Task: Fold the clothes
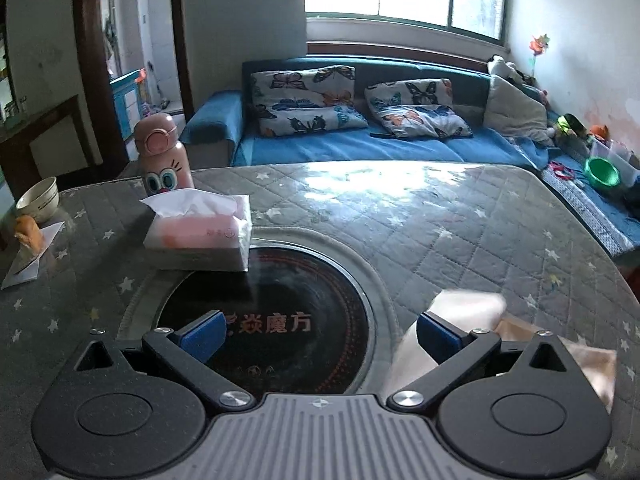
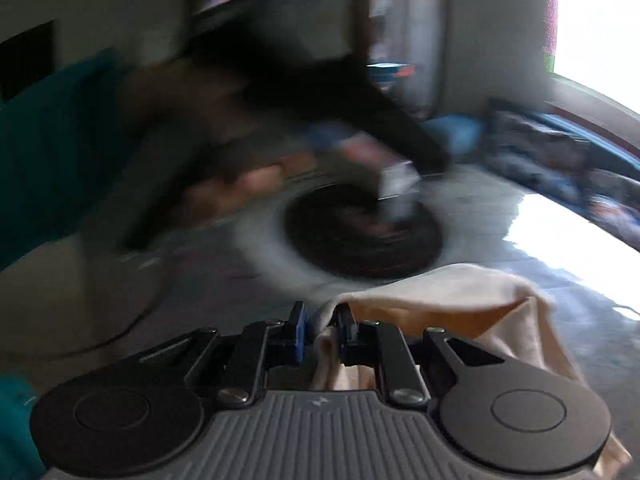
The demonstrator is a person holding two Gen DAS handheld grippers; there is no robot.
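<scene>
Far left edge of the grey star-quilted table (image 1: 440, 216): small pale ceramic bowl (image 1: 38, 199), orange bun-like item on white paper (image 1: 29, 234). Further in, pink cartoon-eyed flask (image 1: 160, 154) standing just behind a soft white-and-pink tissue pack (image 1: 200, 236), the pack touching the rim of the round black glass cooktop (image 1: 276, 328) sunk in the table's middle.

Over that cooktop, the left gripper (image 1: 318, 338), blue pads spread wide apart, nothing between them. Just beside and behind its right pad, the pale cream cloth garment (image 1: 464, 312), bunched toward the near right side of the table, not pinched on this side.

Right gripper (image 2: 322, 330) clamped tight, a fold of the same garment (image 2: 440, 292) squeezed between the blue pads, the rest draping off to the right over the linkage. Heavy motion blur beyond, so little else readable there.

Progress, judging by the lie of things: early. Garment crumpled, lifted at one point only, no flat spread, no crease visible. Left to do, most likely: a second grip from the open left side, spreading out, then the folds themselves.
</scene>
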